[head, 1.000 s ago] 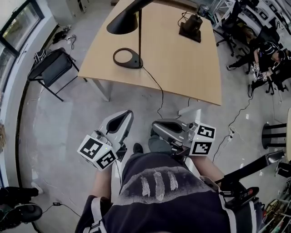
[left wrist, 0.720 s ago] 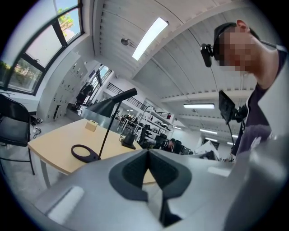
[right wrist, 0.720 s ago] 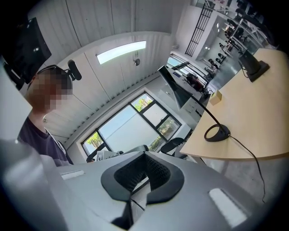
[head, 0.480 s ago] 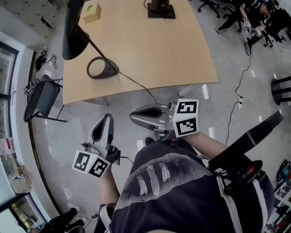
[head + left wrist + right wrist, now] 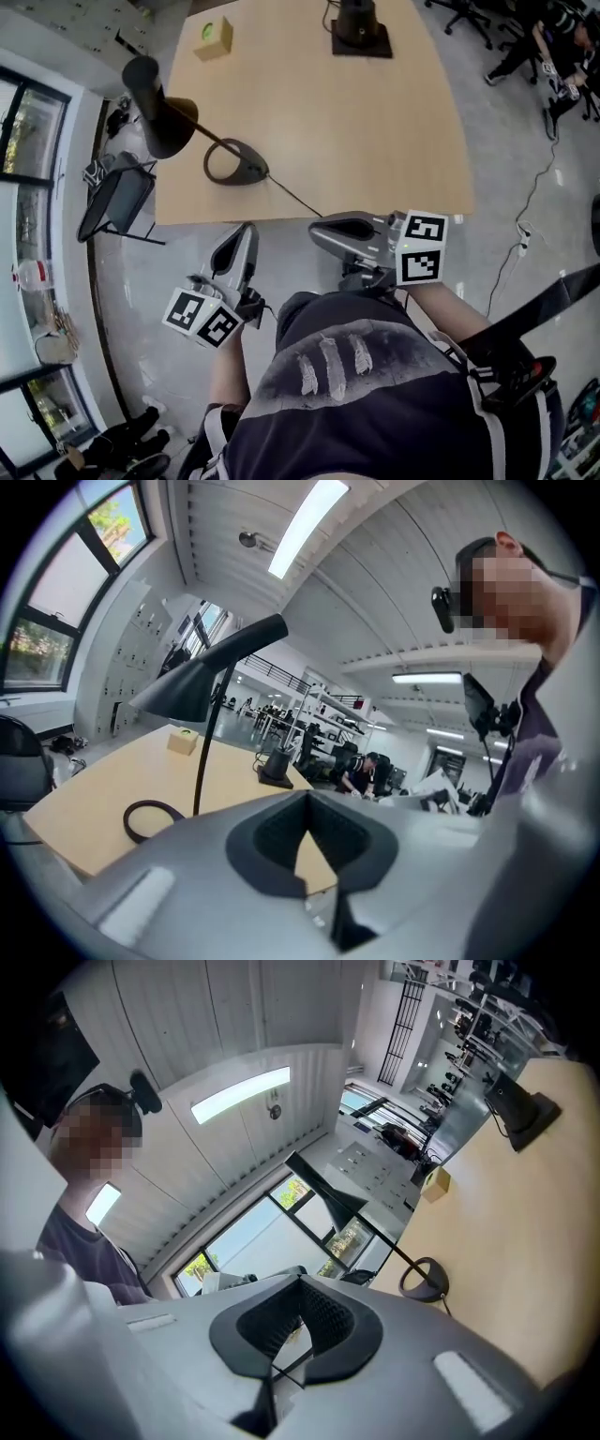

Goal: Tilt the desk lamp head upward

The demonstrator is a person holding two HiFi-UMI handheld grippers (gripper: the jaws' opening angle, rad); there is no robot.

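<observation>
Nearer the counter [image 5: 375, 141] than a second ago, my left claw [image 5: 244, 234] and right claw [image 5: 323, 228] ride clenched and empty, since nothing needs gripping yet. The lamp [image 5: 234, 161] stands at ten o'clock, its head [image 5: 159, 117] drooping, untouched; I judge this the approach.

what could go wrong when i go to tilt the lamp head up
The lamp head leans out toward the left edge of the table, so a hard push might topple it. Its cord trails off the near edge close to the left gripper and right gripper, both shut and empty; either could snag it.
</observation>
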